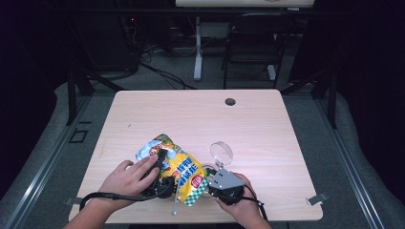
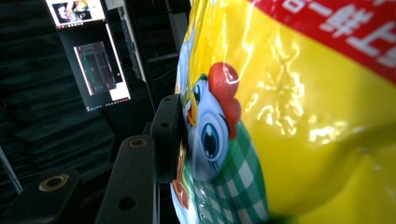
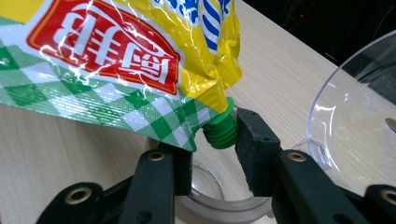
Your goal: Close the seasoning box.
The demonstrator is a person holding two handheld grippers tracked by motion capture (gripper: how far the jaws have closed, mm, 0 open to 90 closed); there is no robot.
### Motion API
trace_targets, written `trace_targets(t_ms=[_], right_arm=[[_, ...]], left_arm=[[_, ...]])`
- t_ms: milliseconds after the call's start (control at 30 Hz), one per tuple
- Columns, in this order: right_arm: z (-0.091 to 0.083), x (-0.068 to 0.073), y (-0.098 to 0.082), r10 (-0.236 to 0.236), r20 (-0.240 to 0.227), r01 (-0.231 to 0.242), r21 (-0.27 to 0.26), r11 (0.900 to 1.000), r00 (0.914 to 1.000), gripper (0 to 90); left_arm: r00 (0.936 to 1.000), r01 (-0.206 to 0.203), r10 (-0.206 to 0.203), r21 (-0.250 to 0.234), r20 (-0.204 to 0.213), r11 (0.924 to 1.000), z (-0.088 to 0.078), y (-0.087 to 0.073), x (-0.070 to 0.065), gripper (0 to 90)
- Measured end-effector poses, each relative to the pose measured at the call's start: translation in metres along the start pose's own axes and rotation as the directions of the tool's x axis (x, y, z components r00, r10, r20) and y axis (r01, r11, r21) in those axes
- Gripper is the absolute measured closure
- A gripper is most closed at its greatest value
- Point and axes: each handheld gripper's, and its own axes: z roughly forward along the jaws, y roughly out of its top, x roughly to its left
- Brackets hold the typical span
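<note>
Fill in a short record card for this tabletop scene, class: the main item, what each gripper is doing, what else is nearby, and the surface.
Main item: yellow pouch with a cartoon chicken, green check pattern and a green cap
Left gripper: jaw pressed against the pouch body, gripping it
Right gripper: jaws on either side of the green cap; the right jaw touches it
Nearby: clear plastic container with an open lid
Surface: light wooden table
Below the cap: clear container rim

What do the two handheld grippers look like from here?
Left gripper: black body, black cable looping off its rear. Right gripper: black, with a grey three-cornered plate on top. Both have flat black jaws with round rivets. The forearms are bare, with no sleeves.
</note>
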Motion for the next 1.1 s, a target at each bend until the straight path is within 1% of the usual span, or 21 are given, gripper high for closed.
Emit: trace_targets(t_ms=[33,67,667,833,1100], right_arm=[[-0.0001,0.0,0.0,-0.001,-0.002,0.001,0.002,1.0,1.0,68.2],[0.0001,0.0002,-0.0001,0.0,-0.002,0.0,0.001,1.0,1.0,68.2],[0.0012,0.0003,-0.0008,0.007,-0.006,-0.007,0.005,1.0,1.0,68.5],[0.0009,0.0004,-0.0008,0.006,-0.006,-0.006,0.006,1.0,1.0,68.5],[0.0017,0.0004,-0.0009,0.009,-0.007,-0.009,0.005,1.0,0.9999,68.7]], left_arm=[[0.9999,-0.001,0.001,-0.007,-0.015,1.0,0.0005,-0.0001,-0.0006,60.0],[1.0,-0.003,0.003,0.001,-0.001,1.0,-0.0002,0.0003,0.0001,60.0],[0.9996,-0.026,0.026,0.007,-0.014,0.9996,-0.0009,0.0022,0.0011,60.1],[0.9988,-0.043,0.044,0.012,-0.023,0.999,-0.0019,0.0031,0.0023,60.1],[0.9984,-0.049,0.049,0.015,-0.029,0.9987,-0.0021,0.0042,0.0027,60.1]])
